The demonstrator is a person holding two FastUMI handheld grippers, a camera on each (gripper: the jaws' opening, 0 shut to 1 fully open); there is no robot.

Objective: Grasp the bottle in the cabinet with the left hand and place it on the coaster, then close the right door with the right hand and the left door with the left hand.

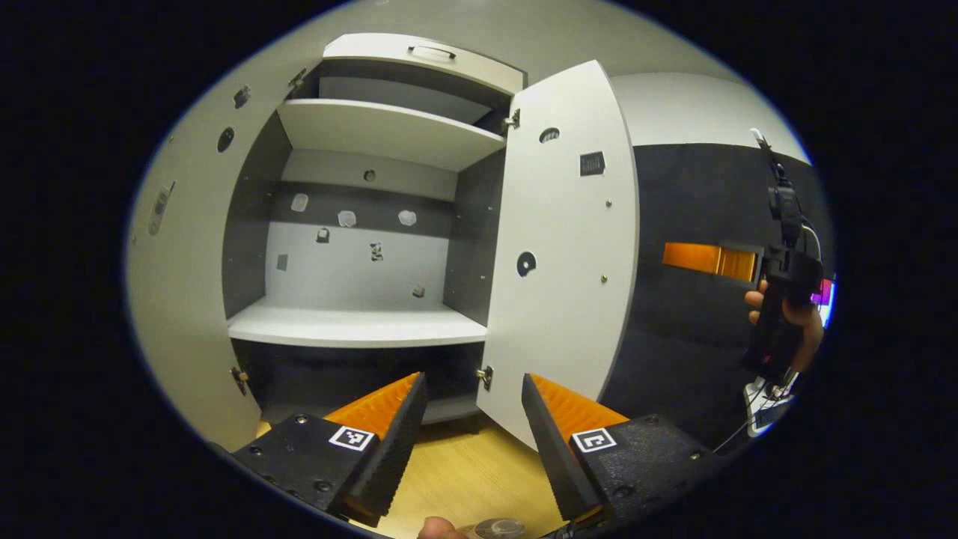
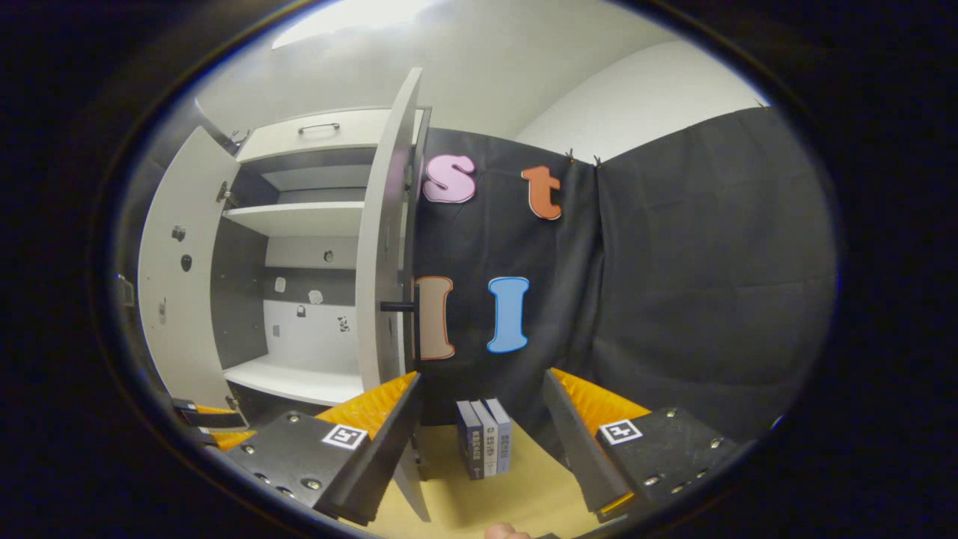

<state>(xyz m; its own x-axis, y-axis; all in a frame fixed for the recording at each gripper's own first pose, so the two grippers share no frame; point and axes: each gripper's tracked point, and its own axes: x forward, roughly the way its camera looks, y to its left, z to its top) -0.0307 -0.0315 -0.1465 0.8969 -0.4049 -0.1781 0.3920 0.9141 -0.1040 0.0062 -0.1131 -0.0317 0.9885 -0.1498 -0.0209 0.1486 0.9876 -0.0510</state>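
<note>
The grey cabinet [image 1: 359, 326] stands with both doors swung out, and its shelves are bare. My left gripper [image 1: 471, 442] is open in front of the lower shelf, over the wooden table. A clear round object [image 1: 498, 528] peeks in at the bottom edge below the fingers; I cannot tell whether it is the bottle or the coaster. The right door [image 1: 561, 247] hangs open just right of my left gripper. In the right gripper view this door [image 2: 385, 254] is seen edge-on with its dark handle [image 2: 397, 305]. My right gripper [image 2: 483, 442] is open beside the door's outer face.
A hand holds the right gripper [image 1: 782, 299] at the far right before the black cloth. Three books [image 2: 485, 438] stand upright on the wooden table [image 2: 524, 486] between the right fingers. The left door [image 2: 179, 284] is wide open. A drawer with a handle [image 1: 432, 52] tops the cabinet.
</note>
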